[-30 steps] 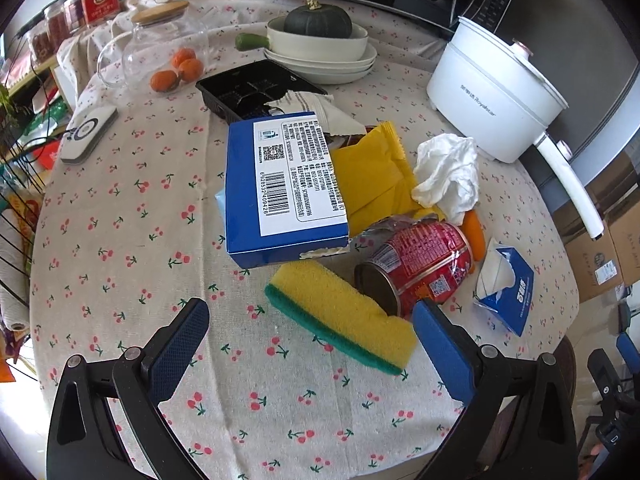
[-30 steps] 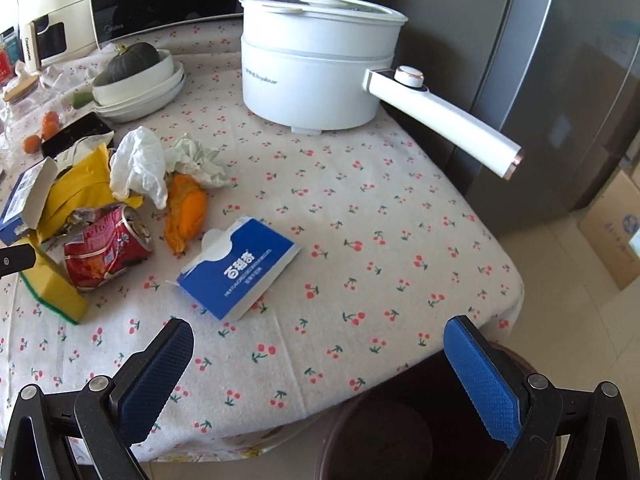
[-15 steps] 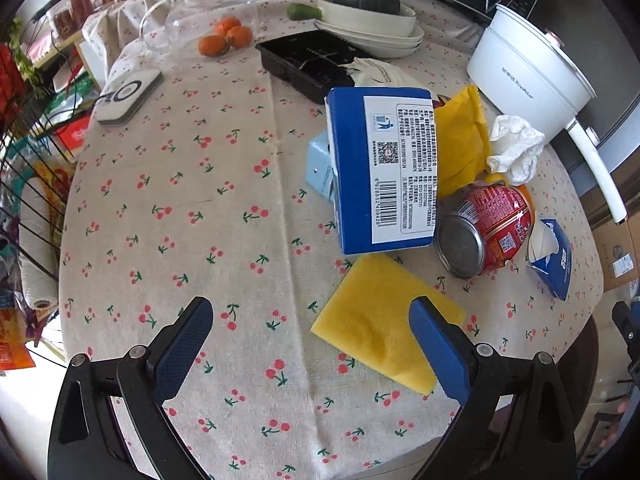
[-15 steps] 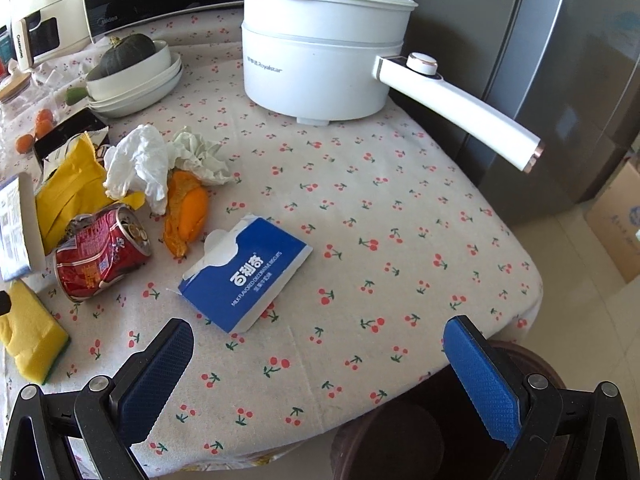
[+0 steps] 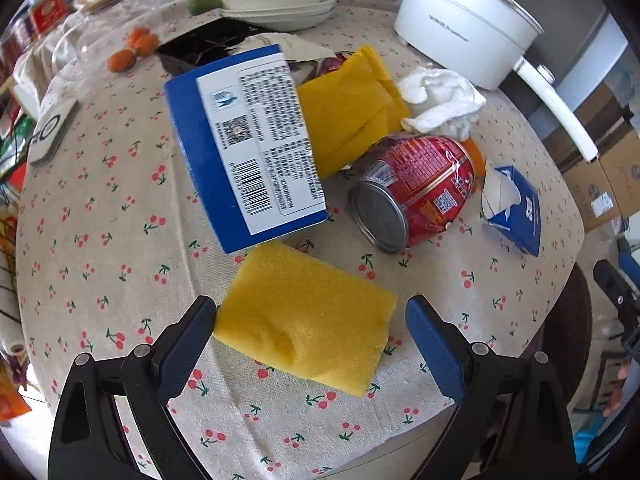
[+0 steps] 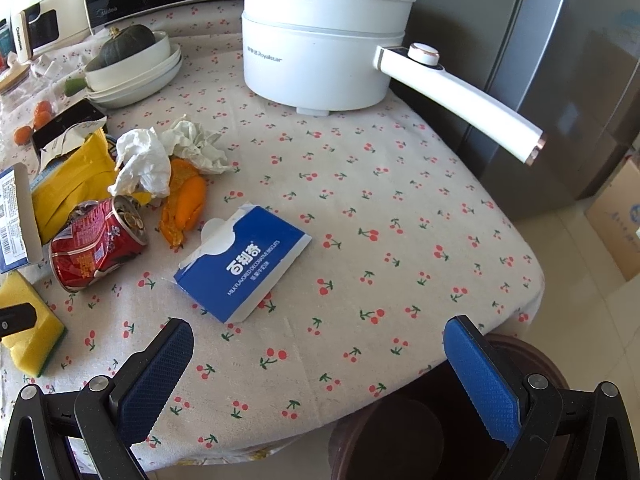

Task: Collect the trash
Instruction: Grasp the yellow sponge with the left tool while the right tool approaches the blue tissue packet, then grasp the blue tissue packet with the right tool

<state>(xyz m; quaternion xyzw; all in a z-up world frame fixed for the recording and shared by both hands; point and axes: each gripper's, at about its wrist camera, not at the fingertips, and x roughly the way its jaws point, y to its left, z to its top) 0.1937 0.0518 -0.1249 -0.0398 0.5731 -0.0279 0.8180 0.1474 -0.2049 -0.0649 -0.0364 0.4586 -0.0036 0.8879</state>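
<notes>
1. My left gripper (image 5: 311,322) is spread wide over the sponge (image 5: 306,320), one finger touching its edge, nothing pinched.
2. My right gripper (image 6: 316,364) is spread too, holding nothing, at the table (image 6: 400,240) edge above a dark bin (image 6: 440,420).
3. Trash lies on the cloth: blue box (image 5: 248,148) leaning just beyond the sponge, red can (image 5: 416,192) on its side beside it, yellow wrapper (image 5: 352,108), tissue (image 5: 440,100), torn biscuit box (image 6: 244,264).
4. White pot (image 6: 320,48) stands at the back.
</notes>
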